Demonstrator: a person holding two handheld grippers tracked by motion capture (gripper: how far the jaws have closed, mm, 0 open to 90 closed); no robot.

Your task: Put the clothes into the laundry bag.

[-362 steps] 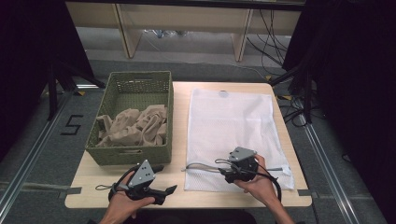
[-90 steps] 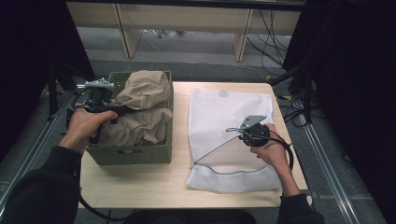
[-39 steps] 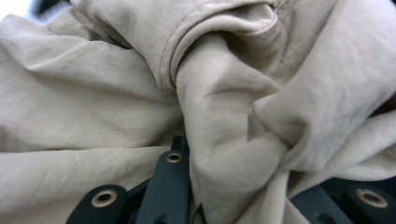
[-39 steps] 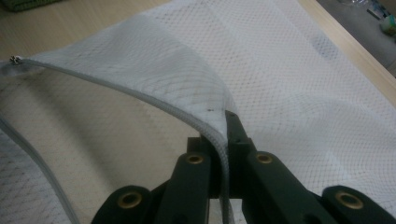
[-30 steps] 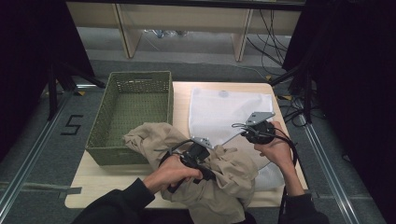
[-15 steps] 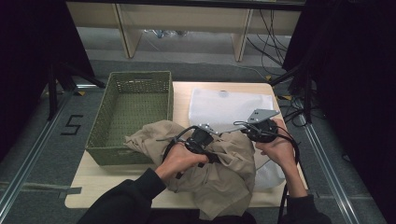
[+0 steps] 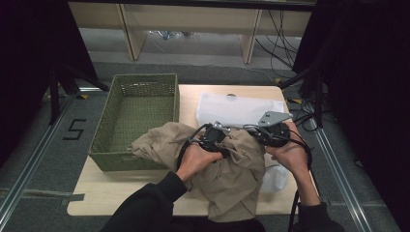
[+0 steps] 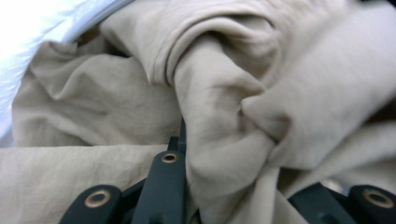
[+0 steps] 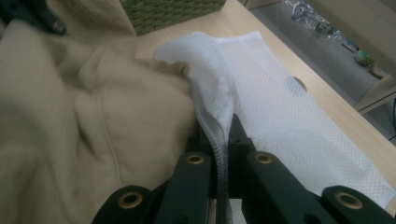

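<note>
A beige garment (image 7: 227, 169) lies crumpled across the table's front, one end trailing toward the basket. My left gripper (image 7: 215, 137) is shut on a thick bunch of this garment (image 8: 224, 93); its jaws have just eased open a little, with the cloth still packed between them (image 8: 243, 172). A white mesh laundry bag (image 7: 237, 108) lies flat behind the garment. My right gripper (image 7: 263, 133) is shut on the bag's zipper edge (image 9: 224, 135) and holds that edge lifted, so the garment (image 9: 93, 116) lies against the raised mouth. The bag's near part is hidden under the cloth.
An empty green woven basket (image 7: 145, 77) stands at the table's left, its corner also in the right gripper view (image 9: 173, 11). Bare wooden table (image 7: 121, 193) shows at the front left. Shelving and cables stand beyond the far edge.
My left gripper has carried the garment away from me and to the right, toward the bag's lifted edge. The cloth now covers more of the bag. My right gripper has barely moved.
</note>
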